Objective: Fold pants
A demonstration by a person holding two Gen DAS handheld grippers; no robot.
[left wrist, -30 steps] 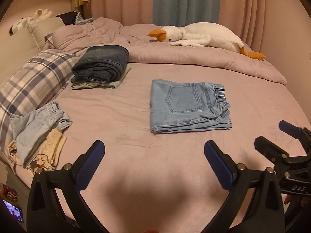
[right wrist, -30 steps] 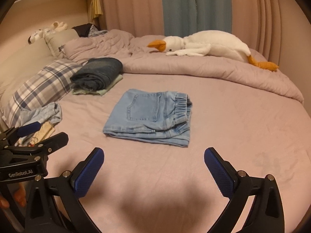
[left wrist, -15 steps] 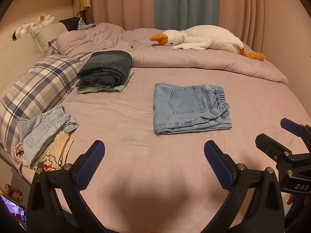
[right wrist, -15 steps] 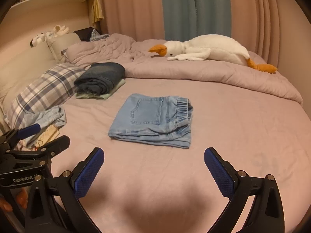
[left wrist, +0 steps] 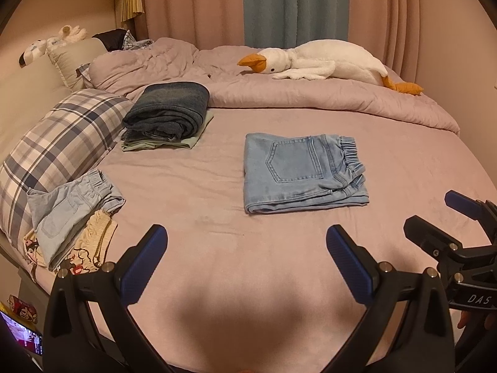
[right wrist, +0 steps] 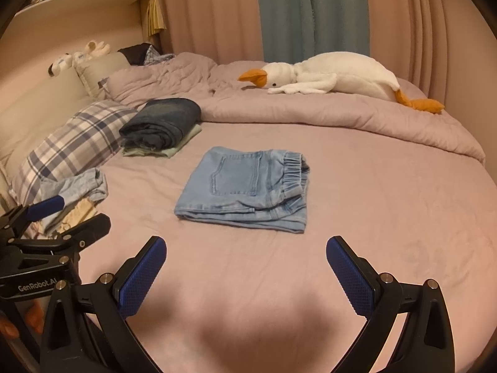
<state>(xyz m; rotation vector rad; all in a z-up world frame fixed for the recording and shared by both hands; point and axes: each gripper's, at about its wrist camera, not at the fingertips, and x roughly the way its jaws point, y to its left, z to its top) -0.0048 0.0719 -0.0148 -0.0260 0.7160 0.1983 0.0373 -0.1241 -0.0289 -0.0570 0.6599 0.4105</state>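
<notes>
A pair of light blue denim pants (left wrist: 298, 172) (right wrist: 248, 186) lies folded into a flat rectangle in the middle of the pink bed, back pocket up, elastic waistband to the right. My left gripper (left wrist: 245, 258) hovers open above the near part of the bed, well short of the pants, holding nothing. My right gripper (right wrist: 245, 261) is likewise open and empty, near the bed's front edge. In the left wrist view the right gripper (left wrist: 441, 217) shows at the right; in the right wrist view the left gripper (right wrist: 71, 214) shows at the left.
A stack of folded dark jeans over pale green cloth (left wrist: 167, 115) (right wrist: 161, 126) sits at the back left beside a plaid pillow (left wrist: 59, 143). Loose light denim and patterned clothes (left wrist: 71, 217) lie at the left edge. A plush goose (left wrist: 320, 62) rests on the bunched duvet behind.
Both grippers have drawn back and up from the bed, so the pants and the far objects look a little smaller and farther. Nothing on the bed has moved.
</notes>
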